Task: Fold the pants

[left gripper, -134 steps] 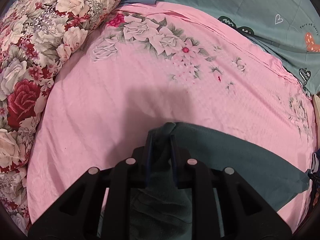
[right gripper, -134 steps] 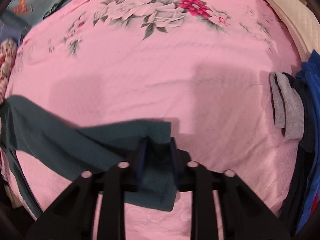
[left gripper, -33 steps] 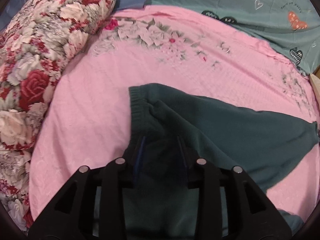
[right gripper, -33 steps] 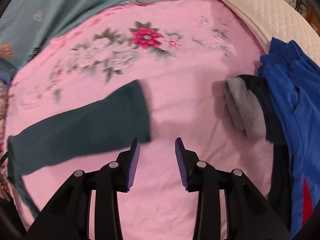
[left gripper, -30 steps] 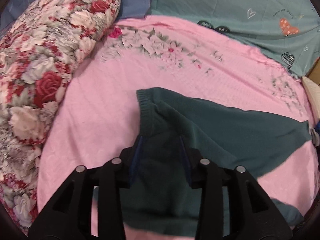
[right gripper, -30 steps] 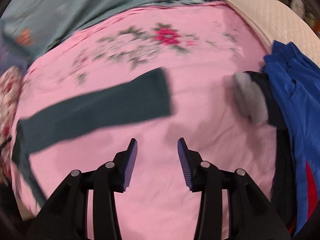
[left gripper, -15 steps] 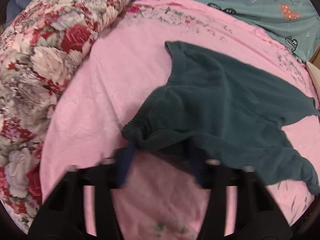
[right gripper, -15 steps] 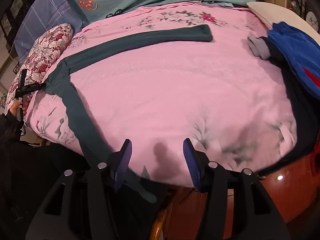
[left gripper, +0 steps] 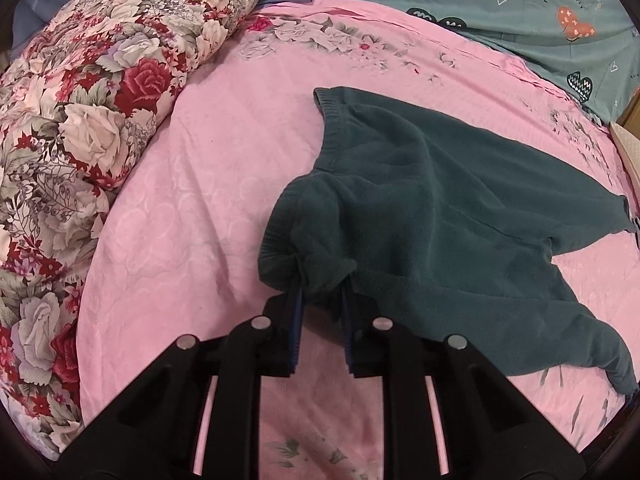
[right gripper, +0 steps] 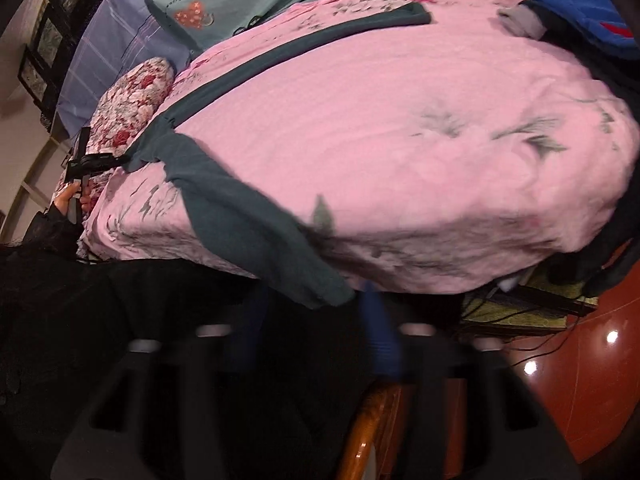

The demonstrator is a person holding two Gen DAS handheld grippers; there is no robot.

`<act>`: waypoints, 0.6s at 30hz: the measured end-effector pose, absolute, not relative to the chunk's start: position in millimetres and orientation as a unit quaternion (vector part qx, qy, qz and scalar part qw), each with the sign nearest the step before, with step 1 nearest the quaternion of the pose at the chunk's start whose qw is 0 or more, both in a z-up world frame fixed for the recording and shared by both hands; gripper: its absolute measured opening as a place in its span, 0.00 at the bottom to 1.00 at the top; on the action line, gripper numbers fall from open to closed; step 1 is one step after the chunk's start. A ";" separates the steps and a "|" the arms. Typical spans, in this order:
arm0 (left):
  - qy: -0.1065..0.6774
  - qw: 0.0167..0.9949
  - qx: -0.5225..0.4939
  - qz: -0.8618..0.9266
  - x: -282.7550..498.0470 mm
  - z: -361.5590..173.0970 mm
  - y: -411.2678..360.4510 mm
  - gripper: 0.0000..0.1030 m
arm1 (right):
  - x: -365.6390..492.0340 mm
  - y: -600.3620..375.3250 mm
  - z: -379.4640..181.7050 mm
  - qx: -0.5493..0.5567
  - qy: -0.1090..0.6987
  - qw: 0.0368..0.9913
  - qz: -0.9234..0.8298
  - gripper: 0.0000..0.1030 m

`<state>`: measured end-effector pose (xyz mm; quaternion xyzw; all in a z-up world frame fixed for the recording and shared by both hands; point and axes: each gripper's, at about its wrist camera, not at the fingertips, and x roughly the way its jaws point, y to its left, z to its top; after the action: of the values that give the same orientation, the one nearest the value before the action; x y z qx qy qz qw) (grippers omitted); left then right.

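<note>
Dark teal fleece pants (left gripper: 440, 200) waistband pinched by closing left gripper (left gripper: 322, 296) for alignment; blurred right gripper (right gripper: 316, 320) closing around hanging leg hem, grip unclear

My left wrist camera sat close over the pink bed (left gripper: 192, 208), looking steeply down along its fingers at the pants' (left gripper: 460, 208) waistband, with the floral pillow (left gripper: 100, 112) at the left edge. My right wrist camera hung lower, off the bed's near edge (right gripper: 400, 140), facing back across it from farther out, its picture blurred. Both views shared the bed, the pants (right gripper: 248, 216) and the pillow (right gripper: 128, 108), and the right view also caught the left gripper (right gripper: 94, 160) at far left.
</note>
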<state>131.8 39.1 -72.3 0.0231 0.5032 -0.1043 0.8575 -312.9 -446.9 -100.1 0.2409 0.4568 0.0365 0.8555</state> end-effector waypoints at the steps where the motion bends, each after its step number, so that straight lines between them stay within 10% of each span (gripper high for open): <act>1: 0.505 0.856 0.017 -0.104 133.5 -72.9 41.7 0.16 | -310.6 -444.1 -98.2 0.230 0.459 0.858 0.022 0.06; 18: 0.518 0.848 -0.011 -0.114 144.2 -80.1 48.7 0.20 | -179.0 -477.8 118.5 -0.036 0.296 0.947 -0.119 0.05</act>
<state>144.2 48.7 -80.1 -0.0107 0.5182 -0.1135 0.8476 -179.0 -477.8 118.5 -0.0364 0.2959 -0.1193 0.9470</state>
